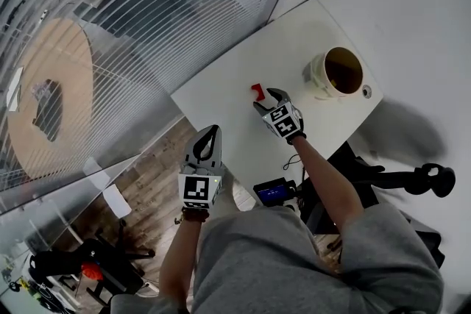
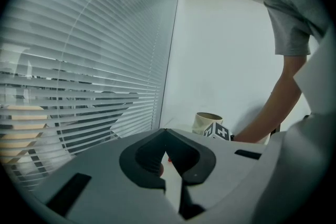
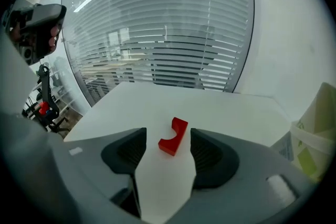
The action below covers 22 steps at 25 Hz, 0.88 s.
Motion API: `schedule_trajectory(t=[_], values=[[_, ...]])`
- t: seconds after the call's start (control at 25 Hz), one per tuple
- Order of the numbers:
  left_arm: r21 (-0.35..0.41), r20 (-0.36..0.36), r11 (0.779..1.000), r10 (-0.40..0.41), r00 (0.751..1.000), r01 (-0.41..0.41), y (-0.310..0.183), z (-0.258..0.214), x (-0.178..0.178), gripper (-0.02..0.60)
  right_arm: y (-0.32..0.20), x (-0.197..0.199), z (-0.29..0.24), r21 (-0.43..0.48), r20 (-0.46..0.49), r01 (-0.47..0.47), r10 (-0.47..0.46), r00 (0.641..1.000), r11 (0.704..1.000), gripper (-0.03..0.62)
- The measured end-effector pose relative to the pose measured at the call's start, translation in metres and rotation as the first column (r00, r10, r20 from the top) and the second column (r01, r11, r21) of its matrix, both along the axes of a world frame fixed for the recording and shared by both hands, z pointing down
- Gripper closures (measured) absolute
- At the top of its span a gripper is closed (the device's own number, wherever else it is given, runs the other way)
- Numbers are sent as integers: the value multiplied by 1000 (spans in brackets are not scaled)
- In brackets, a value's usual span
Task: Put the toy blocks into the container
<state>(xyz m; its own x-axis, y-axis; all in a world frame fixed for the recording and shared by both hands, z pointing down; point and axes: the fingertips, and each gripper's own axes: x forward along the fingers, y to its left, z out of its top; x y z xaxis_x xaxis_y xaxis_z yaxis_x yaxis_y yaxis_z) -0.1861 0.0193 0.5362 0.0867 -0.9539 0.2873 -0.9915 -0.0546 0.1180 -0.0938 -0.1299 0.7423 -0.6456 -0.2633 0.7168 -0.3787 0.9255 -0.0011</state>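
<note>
The left gripper (image 1: 211, 130) is held out at the near edge of the white table (image 1: 228, 81), its jaws closed together on nothing. Farther out, the right arm reaches forward and the right gripper (image 1: 272, 94) tilts down, jaws spread either side of the red block (image 1: 257, 91), which lies unclamped on the tabletop. A paper cup (image 1: 315, 77), contents unclear, stands to the right, and slatted blinds (image 1: 147, 11) run along the left.

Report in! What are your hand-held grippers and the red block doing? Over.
Right hand-held gripper open, astride red arch-shaped toy block, not gripping. Left hand-held gripper shut, empty. Nothing between block and cream paper cup.
</note>
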Motion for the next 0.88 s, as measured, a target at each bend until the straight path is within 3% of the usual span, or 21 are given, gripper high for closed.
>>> schedule_trajectory(t=[0.4,0.68,0.88], values=[[-5,4,1000,-18,1000,18,2,1,-10,574,-3,-7,28,-55,-65,-54,50,997,997,321],[3,5,1000,-11,1000,11,2,-3,-9,574,-2,-7,28,-62,-73,-88,84,994,994,421],[17,3,1000,11,1000,-12,-4,-6,-3,574,-4,1,17,-43,-62,-96,93,994,994,431]])
